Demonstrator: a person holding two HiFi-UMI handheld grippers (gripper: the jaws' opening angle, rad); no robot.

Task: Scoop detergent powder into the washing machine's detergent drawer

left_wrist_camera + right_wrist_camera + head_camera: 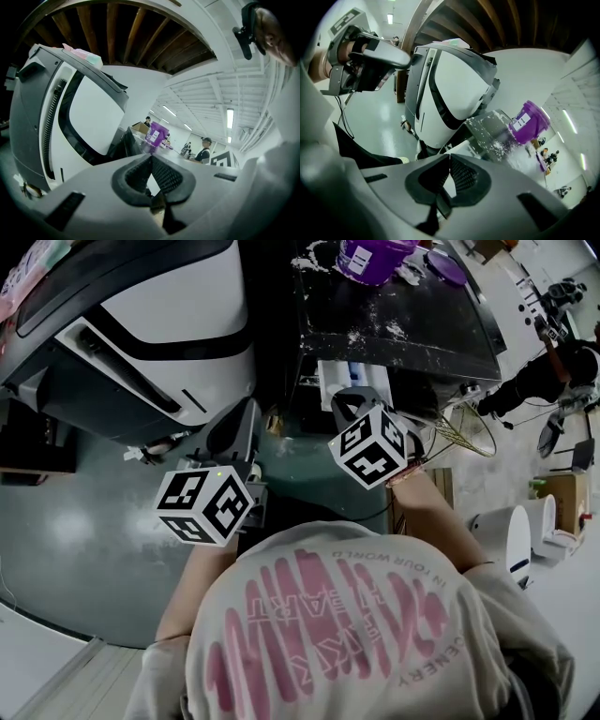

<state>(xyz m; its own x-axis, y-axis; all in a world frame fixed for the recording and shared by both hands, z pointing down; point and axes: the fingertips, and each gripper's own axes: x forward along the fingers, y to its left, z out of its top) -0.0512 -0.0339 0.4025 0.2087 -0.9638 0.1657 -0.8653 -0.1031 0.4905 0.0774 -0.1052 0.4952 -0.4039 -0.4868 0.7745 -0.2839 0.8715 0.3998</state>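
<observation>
Two grippers, both closed and empty; one drawer, one tub.
My left gripper has its jaws together on nothing, and so does my right gripper. The single detergent drawer sits just ahead of the right one, and the single purple tub is farther ahead on the powder-strewn machine top.

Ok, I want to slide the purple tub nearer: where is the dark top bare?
The dark top is bare at its front right, between the purple lid and the front edge. Crowded at the back: the purple tub, the lid, and spilled powder strewn before the tub.
</observation>
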